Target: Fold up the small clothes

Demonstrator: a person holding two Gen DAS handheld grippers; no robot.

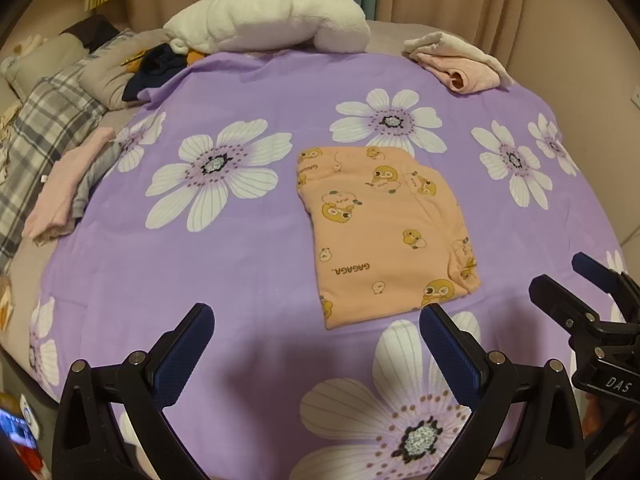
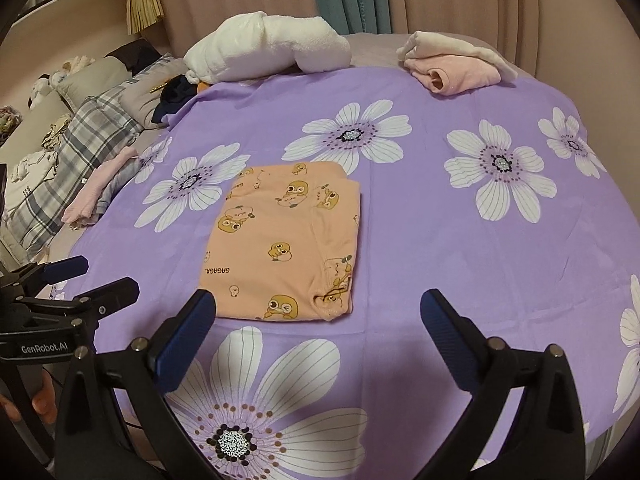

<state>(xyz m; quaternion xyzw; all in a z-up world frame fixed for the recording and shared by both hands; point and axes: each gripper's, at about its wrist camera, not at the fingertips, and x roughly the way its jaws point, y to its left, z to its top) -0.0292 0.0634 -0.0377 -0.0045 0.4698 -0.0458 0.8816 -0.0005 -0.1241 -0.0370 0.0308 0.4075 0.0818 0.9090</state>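
Note:
An orange garment with a duck print (image 1: 384, 228) lies folded in a flat rectangle on the purple flowered sheet (image 1: 240, 260). It also shows in the right wrist view (image 2: 284, 244). My left gripper (image 1: 316, 316) is open and empty, hovering just short of the garment's near edge. My right gripper (image 2: 318, 304) is open and empty, also near that edge. Each gripper appears at the side of the other's view: the right one (image 1: 560, 280), the left one (image 2: 100, 276).
A folded pink and cream pile (image 1: 456, 60) lies at the far right. A white rolled towel (image 1: 268, 20) lies at the back. Pink and grey clothes (image 1: 68, 188) lie at the left edge beside plaid bedding (image 1: 40, 128). Curtains hang behind.

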